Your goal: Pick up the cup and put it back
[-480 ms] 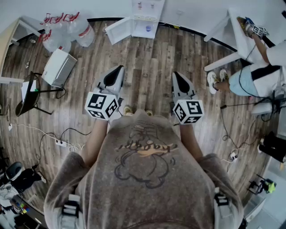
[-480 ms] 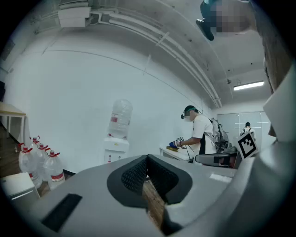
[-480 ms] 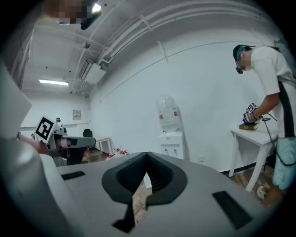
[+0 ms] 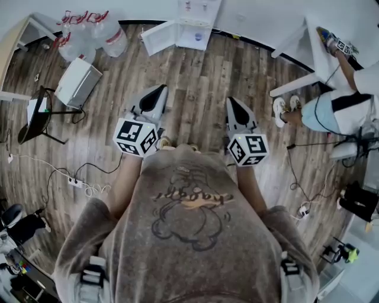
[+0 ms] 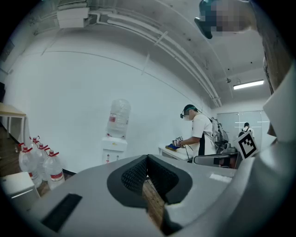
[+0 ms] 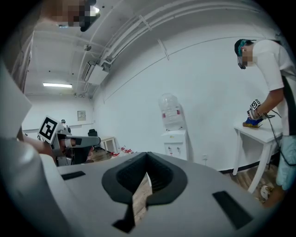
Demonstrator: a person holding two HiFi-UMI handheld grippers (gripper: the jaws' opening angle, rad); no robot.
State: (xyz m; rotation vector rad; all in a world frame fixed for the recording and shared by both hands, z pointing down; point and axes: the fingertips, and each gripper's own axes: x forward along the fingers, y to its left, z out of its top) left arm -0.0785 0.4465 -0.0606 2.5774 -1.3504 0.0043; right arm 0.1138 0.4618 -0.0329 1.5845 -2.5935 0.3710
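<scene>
- Cup: not identifiable in any view. A small bluish item [image 4: 196, 36] sits in the open front of the dispenser [image 4: 190, 18], top centre of the head view, but it is too small to tell what it is.
- Left gripper [image 4: 161, 90]: jaws together, nothing between them. It is held out over the wood floor [image 4: 195, 77], left of frame centre.
- Right gripper [image 4: 232, 100]: jaws together, empty. It is right of frame centre, well apart from the left one.
- Versus earlier frame: both grippers sit at nearly the same spots, and the jaws were closed then as now.
- Background has slid slightly. The box [image 4: 77, 83] at upper left and the power strip [image 4: 74, 182] at left now sit a little higher in frame.
- The person [image 4: 331, 103] by the table [image 4: 314, 47] at upper right has shifted a little.
</scene>
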